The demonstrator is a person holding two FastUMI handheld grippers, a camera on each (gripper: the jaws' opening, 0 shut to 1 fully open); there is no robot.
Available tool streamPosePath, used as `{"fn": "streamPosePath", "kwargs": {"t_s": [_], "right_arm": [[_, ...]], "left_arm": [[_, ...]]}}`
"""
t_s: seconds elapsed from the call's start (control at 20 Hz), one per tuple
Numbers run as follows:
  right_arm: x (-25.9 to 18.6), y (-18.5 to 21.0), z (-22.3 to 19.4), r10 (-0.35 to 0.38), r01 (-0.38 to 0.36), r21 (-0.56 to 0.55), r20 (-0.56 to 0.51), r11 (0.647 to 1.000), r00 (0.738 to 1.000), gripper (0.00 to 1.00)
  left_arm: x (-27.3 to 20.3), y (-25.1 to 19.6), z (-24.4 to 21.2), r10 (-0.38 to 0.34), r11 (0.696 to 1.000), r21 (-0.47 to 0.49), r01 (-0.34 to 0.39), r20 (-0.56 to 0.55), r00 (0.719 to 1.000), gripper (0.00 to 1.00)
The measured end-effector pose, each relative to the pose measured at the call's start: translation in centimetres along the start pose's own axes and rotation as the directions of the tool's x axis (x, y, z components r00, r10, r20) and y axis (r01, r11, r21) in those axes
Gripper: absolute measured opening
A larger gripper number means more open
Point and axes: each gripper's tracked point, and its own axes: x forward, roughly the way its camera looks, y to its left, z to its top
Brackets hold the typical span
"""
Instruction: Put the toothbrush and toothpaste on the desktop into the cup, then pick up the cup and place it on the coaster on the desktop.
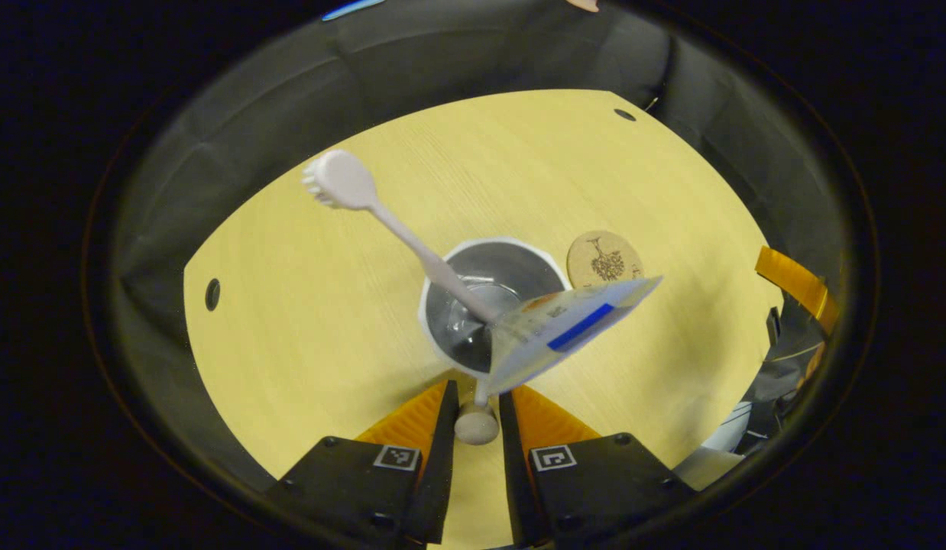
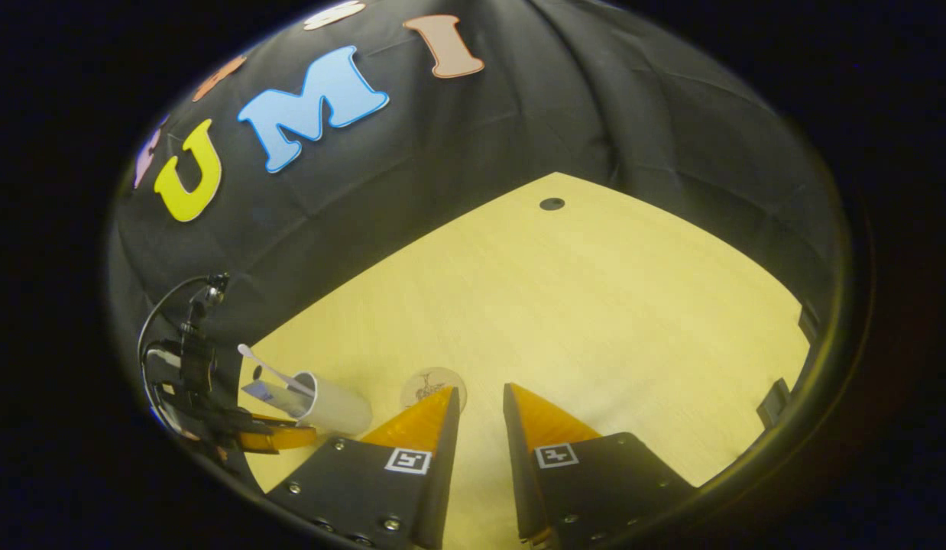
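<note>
Left tongs (image 1: 477,397) apart above cup (image 1: 442,305) (brush inside); right tongs (image 2: 481,401) apart.

I'm looking at a pale wood-grain bench (image 2: 595,305) under even light, with a small dark round hole (image 2: 552,204) near its far corner at twelve o'clock. Wrinkled black cloth wall (image 2: 672,114) wraps behind it from nine to three o'clock.

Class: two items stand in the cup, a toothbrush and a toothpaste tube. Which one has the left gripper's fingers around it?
The toothpaste tube: its capped end sits between the left gripper fingers. The toothbrush just leans free in the cup, angled away.
</note>
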Motion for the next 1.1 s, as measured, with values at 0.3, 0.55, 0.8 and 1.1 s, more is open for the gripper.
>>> {"fn": "streamPosePath", "kwargs": {"t_s": [0.3,0.55,0.8,1.1], "right_arm": [[0.5,-0.8,-0.2,-0.013,0.013,0.012,-0.017,1.000,1.000,0.35],[0.6,-1.5,-0.1,-0.025,0.026,0.032,-0.027,0.999,0.999,0.35],[0.7,-2.0,-0.2,-0.031,0.032,0.041,-0.031,0.999,0.999,0.35],[0.5,-2.4,-0.2,-0.034,0.035,0.051,-0.031,0.998,0.999,0.35]], "left_arm": [[1.1,0.1,-0.1,-0.004,1.000,-0.014,0.004,-0.024,1.000,0.35],[1.2,0.0,0.0,0.011,0.999,-0.040,-0.011,-0.010,1.000,0.24],[1.2,-0.4,0.0,0.015,0.999,-0.040,-0.015,0.006,1.000,0.22],[1.0,-2.2,0.7,0.007,1.000,-0.004,-0.007,0.013,1.000,0.21]]}}
